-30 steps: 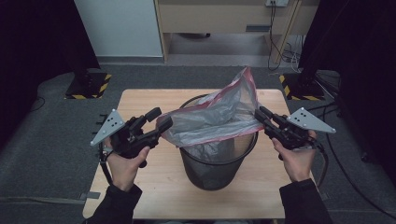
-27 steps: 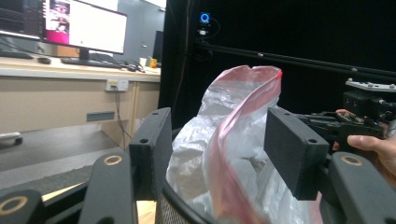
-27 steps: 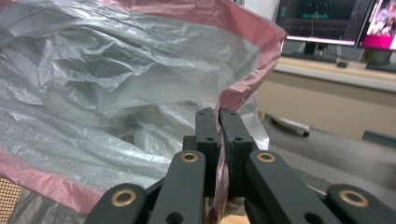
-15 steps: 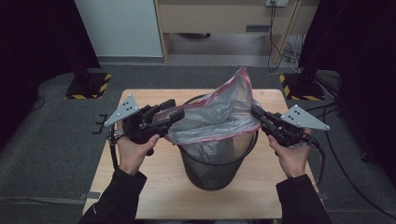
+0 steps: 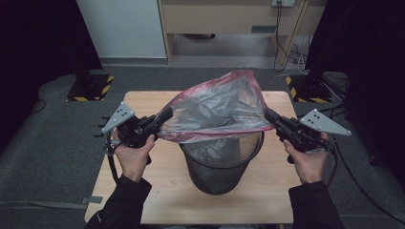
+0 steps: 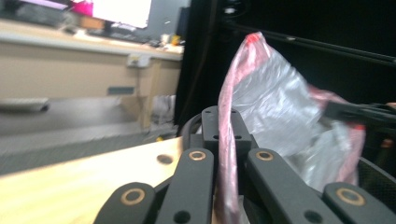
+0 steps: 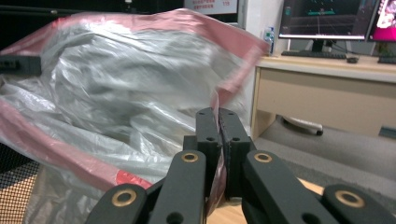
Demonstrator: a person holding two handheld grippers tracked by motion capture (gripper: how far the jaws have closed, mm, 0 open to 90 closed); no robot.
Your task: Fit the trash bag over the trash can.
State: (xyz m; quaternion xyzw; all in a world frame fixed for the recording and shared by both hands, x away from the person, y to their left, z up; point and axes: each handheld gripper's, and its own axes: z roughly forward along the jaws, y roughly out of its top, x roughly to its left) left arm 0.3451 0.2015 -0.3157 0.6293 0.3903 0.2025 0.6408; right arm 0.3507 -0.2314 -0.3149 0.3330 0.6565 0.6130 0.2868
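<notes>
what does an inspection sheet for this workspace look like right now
surface: wooden table, bare around the bin.
job's things: black mesh bin stands upright mid-table; clear bag with red rim is stretched above its mouth, its lower part hanging inside.
clutter: nothing seen.
grippers: left tongs have just closed and pinch the bag's red rim; right tongs are shut on the opposite rim.
cables: one trails from each gripper; more hang by the desk behind.
surroundings: grey carpet, yellow-black striped stand feet, dark curtains at both sides.
</notes>
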